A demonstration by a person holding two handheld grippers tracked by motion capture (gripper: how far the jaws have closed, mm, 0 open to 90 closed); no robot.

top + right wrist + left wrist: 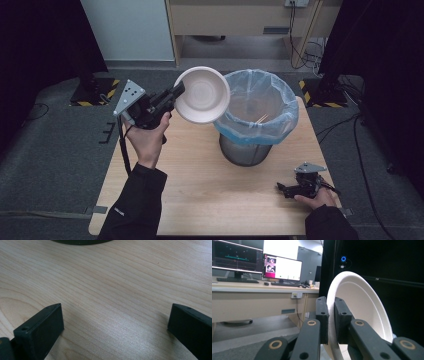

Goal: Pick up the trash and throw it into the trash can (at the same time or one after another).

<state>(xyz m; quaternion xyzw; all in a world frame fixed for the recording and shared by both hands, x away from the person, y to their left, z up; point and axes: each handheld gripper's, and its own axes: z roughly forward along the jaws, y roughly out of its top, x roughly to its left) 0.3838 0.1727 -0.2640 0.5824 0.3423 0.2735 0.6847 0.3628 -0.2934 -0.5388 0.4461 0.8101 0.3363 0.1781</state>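
**Left gripper clamped on bowl rim, right one idle**

High view: left gripper [176, 93] holds a white bowl [202, 95] tipped on edge, above the table [190, 200] near its far edge, just beside the bin [256, 116] with the blue liner. Right gripper [283, 188] rests near the table's near right corner.

Left gripper view: jaws narrow, pinching the bowl [362, 305] rim between them; desk with monitors [282, 267] behind.

Right gripper view: jaws wide apart, nothing between, bare wood table [112, 290] under them.

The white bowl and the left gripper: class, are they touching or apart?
Touching. In the left gripper view, the left gripper has its two black jaws closed on the rim of the white bowl, with the rim pinched between them and no gap.
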